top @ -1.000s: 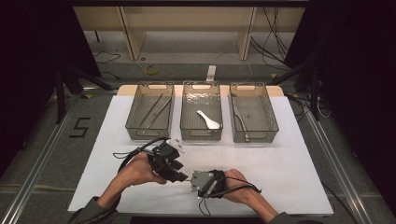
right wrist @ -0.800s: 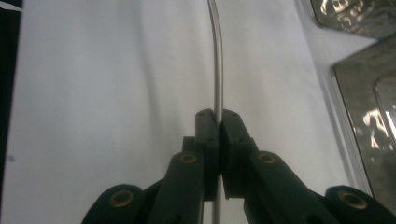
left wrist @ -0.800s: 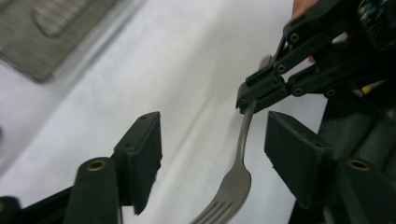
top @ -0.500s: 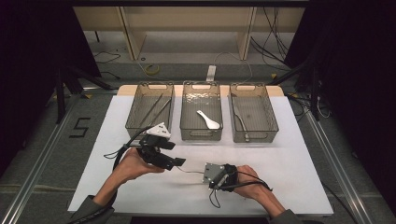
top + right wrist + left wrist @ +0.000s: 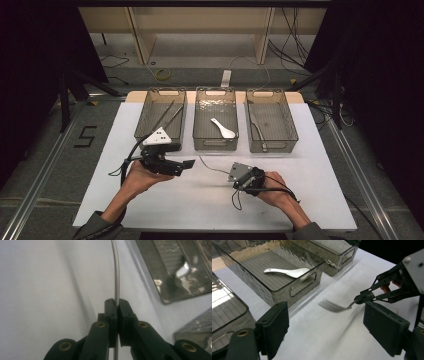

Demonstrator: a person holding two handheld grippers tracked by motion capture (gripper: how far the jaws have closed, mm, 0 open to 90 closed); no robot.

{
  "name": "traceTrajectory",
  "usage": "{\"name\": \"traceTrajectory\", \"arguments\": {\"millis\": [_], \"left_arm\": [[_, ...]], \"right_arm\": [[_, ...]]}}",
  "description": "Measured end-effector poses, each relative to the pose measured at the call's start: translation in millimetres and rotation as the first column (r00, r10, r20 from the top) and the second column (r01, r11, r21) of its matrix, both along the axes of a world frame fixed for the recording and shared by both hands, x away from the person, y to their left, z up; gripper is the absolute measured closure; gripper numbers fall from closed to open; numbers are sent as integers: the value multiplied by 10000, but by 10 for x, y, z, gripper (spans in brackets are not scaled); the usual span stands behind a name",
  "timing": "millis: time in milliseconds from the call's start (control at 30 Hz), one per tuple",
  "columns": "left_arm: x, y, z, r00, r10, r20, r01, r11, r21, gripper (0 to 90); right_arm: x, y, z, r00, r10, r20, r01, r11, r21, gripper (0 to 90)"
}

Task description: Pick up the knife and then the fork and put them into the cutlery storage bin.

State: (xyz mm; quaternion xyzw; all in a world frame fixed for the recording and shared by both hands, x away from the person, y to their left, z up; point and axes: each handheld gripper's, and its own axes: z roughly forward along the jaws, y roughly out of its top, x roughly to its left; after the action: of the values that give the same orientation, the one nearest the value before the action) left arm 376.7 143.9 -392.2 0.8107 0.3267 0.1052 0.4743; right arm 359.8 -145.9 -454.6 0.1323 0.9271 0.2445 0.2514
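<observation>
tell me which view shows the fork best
The left gripper view: the fork shows its tines and neck, clamped by the right gripper. The right gripper view shows just its thin handle edge; the high view, a faint sliver.

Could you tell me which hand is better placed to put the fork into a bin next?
Right, probably. The right gripper is already shut on the fork, holding it off the table. The left gripper has just been opening, with nothing between its jaws.
</observation>
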Motion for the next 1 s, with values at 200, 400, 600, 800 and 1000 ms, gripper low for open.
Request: {"name": "traceTrajectory", "arguments": {"millis": [200, 400, 600, 800, 1000], "left_arm": [[-48, 80, -120, 9997, 247, 47, -246, 9993, -280, 186], [-60, 132, -166, 9993, 347, -127, -357, 9958, -844, 186], [-99, 148, -201, 9986, 514, 85, -505, 9951, -854, 183], [-159, 172, -204, 9974, 655, 302, -625, 9939, -908, 178], [-185, 230, -202, 9942, 940, 524, -872, 9890, -1194, 177]], "right_arm": [[89, -179, 97, 9971, -734, -186, 749, 9925, 969, 877], [111, -273, 154, 9931, -1149, -239, 1170, 9844, 1317, 876], [129, -357, 226, 9894, -1425, -286, 1453, 9733, 1777, 876], [150, -404, 300, 9847, -1709, -346, 1742, 9566, 2337, 876], [177, -450, 337, 9811, -1882, -448, 1933, 9446, 2651, 876]]}}
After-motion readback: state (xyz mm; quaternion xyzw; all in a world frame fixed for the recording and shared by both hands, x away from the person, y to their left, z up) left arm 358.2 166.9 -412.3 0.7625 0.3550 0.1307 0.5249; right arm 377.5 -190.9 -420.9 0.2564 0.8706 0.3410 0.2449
